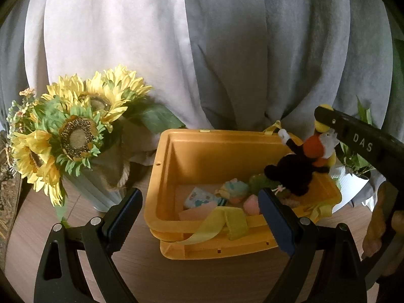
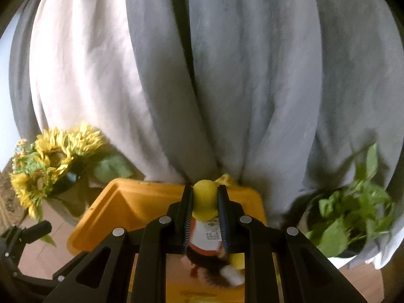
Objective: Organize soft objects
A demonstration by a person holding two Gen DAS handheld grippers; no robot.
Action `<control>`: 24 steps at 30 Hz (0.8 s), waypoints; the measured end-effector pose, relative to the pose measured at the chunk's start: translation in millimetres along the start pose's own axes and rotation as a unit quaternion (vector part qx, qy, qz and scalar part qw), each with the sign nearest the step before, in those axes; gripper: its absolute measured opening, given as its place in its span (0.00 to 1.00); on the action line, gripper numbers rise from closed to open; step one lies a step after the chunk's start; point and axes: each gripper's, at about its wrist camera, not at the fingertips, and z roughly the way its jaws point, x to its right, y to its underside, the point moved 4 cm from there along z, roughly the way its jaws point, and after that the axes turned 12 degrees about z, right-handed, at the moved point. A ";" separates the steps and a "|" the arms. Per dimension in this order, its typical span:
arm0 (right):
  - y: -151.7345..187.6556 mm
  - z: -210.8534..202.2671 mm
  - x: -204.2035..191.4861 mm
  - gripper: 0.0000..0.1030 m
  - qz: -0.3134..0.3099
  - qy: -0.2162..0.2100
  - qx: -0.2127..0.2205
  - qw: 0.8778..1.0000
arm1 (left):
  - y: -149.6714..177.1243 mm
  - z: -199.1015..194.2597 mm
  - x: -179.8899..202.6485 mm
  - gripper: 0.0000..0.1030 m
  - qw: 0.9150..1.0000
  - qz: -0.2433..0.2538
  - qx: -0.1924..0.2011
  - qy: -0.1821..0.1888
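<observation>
A black and orange plush toy (image 1: 295,174) with yellow feet hangs over the right side of a yellow plastic basket (image 1: 202,132). My right gripper (image 1: 324,122) reaches in from the right and is shut on one yellow foot. In the right wrist view the yellow foot (image 2: 205,202) is pinched in my right gripper (image 2: 205,192), and the toy's body dangles below over the basket (image 2: 141,184). Inside the basket lie a pastel plush (image 1: 233,189), a pink piece (image 1: 252,204) and a patterned pouch (image 1: 199,197). My left gripper (image 1: 200,217) stands open at the basket's near rim, holding nothing.
A vase of artificial sunflowers (image 1: 75,131) stands left of the basket on the wooden table (image 1: 141,265). A potted green plant (image 2: 348,214) stands at the right. White and grey curtains (image 1: 202,50) hang close behind. A yellow ribbon (image 1: 219,222) drapes over the basket's near rim.
</observation>
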 end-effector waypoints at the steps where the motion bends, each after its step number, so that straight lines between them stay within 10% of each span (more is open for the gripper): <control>1: -0.5 0.1 0.7 0.20 0.001 0.002 0.002 1.000 | -0.1 2.9 -0.7 0.91 1.000 -0.001 -0.001 -0.001; 24: 65.1 95.4 -89.2 0.27 -0.003 -0.105 -0.150 0.983 | 26.7 11.0 -74.2 0.91 0.995 -0.053 -0.029 -0.078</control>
